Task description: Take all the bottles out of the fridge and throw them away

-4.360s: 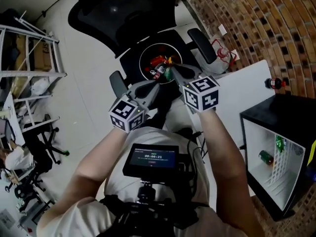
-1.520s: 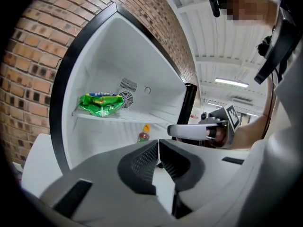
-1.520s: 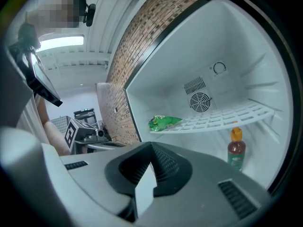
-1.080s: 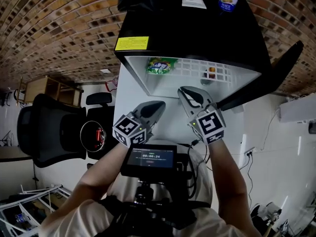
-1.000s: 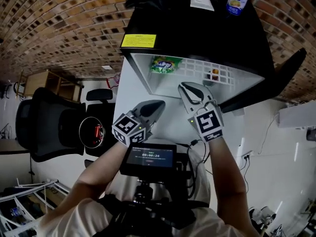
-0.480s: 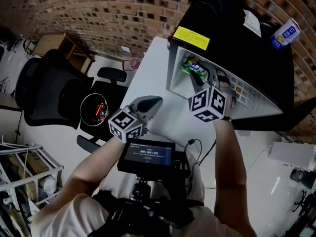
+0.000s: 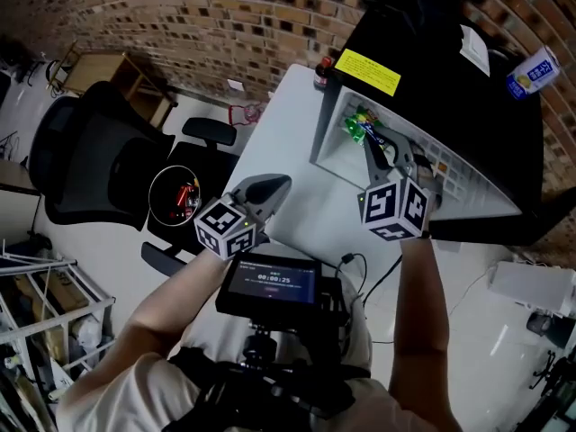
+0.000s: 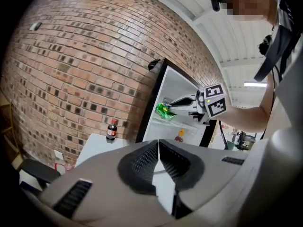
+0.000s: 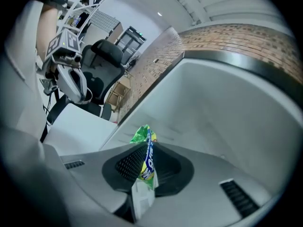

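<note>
The black fridge [image 7: 450,52] stands open on the white table [image 7: 297,165]. My right gripper [image 7: 378,140] reaches into its upper shelf. Its jaws are closing, and the pads pinch a crumpled green bottle [image 9: 146,152], also seen as the green bottle [image 7: 357,126] and the green bottle [image 8: 164,111]. A small orange bottle [image 8: 180,135] stands lower in the fridge. A cola bottle [image 7: 320,72] stands on the table beside the fridge. My left gripper [image 7: 274,185] hovers over the table's near edge, shut with nothing in it. A round bin [image 7: 175,196] holding thrown bottles sits on the black chair's seat.
The black office chair [image 7: 85,165] stands left of the table against the brick wall. A white and blue carton [image 7: 531,68] and a paper lie on top of the fridge. The fridge door [image 7: 540,219] hangs open at the right. Metal racks stand at the lower left.
My right gripper has moved from in front of the fridge into its upper shelf and closed onto the green bottle. The head view has swung round. The left gripper has kept its place.
</note>
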The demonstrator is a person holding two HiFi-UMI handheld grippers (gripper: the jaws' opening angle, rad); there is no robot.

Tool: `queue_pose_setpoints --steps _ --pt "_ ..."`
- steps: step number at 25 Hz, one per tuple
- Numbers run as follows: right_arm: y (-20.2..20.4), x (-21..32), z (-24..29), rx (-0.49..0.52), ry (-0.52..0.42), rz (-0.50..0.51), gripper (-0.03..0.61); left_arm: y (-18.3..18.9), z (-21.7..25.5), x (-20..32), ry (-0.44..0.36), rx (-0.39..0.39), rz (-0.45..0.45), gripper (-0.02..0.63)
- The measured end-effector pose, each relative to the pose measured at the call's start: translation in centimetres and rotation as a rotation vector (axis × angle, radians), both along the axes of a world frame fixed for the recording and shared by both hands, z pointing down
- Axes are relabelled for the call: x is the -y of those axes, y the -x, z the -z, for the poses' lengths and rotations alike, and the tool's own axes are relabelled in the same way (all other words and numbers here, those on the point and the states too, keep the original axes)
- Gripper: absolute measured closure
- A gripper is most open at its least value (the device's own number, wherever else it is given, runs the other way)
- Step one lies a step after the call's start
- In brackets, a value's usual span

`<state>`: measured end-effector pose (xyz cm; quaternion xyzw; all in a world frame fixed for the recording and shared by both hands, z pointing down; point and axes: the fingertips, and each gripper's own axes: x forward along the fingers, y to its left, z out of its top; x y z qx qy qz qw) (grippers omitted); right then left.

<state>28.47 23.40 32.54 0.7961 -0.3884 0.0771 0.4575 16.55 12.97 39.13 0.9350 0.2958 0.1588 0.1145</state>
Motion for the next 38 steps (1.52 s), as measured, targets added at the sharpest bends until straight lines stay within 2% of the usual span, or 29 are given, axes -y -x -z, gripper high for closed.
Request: queue_pose_setpoints --steps 4,9,13,15,19,21,23,26,30,34,38 --pt "2.8 -0.1 2.4 0.060 -0.165 0.017 0.536 -0.4 0.0 -1.8 0.008 0.005 -0.053 0.595" --pt "6.6 0.5 4.5 0.204 -0.412 0.113 0.539 -0.5 -0.5 -3.7 0.012 0.011 -0.104 0.595" --pt "7.5 0.6 3.6 0.367 -0.544 0.094 0.541 -0.4 -0.9 -3.3 0.021 0.030 -0.092 0.595" --pt "7.4 1.0 2.8 0.420 -0.579 0.091 0.543 -0.3 -0.8 -2.5 0.028 0.046 -0.063 0.595" --pt "7.0 2.7 1.3 0.456 -0.589 0.124 0.543 0.4 -1.7 0.4 0.033 0.050 0.029 0.595" --pt "7.1 2.9 0.7 0.448 -0.514 0.097 0.545 0.8 -2.3 2.2 0.035 0.047 0.072 0.595" --pt "7.3 2.7 0.5 0.373 -0.426 0.075 0.555 1.5 -2.6 3.8 0.036 0.055 0.109 0.595" --pt "8.7 3.5 0.8 0.327 -0.368 0.107 0.557 2.2 -3.6 6.2 0.045 0.074 0.160 0.595" --pt "10.5 5.6 0.9 0.421 -0.352 0.135 0.558 2.0 -3.8 7.2 0.058 0.074 0.185 0.595" --pt "12.0 8.3 -0.1 0.489 -0.376 0.177 0.558 1.8 -3.6 7.5 0.059 0.053 0.184 0.595" --pt "12.7 12.3 -2.0 0.562 -0.392 0.252 0.558 2.5 -3.9 9.7 0.053 0.062 0.232 0.595"
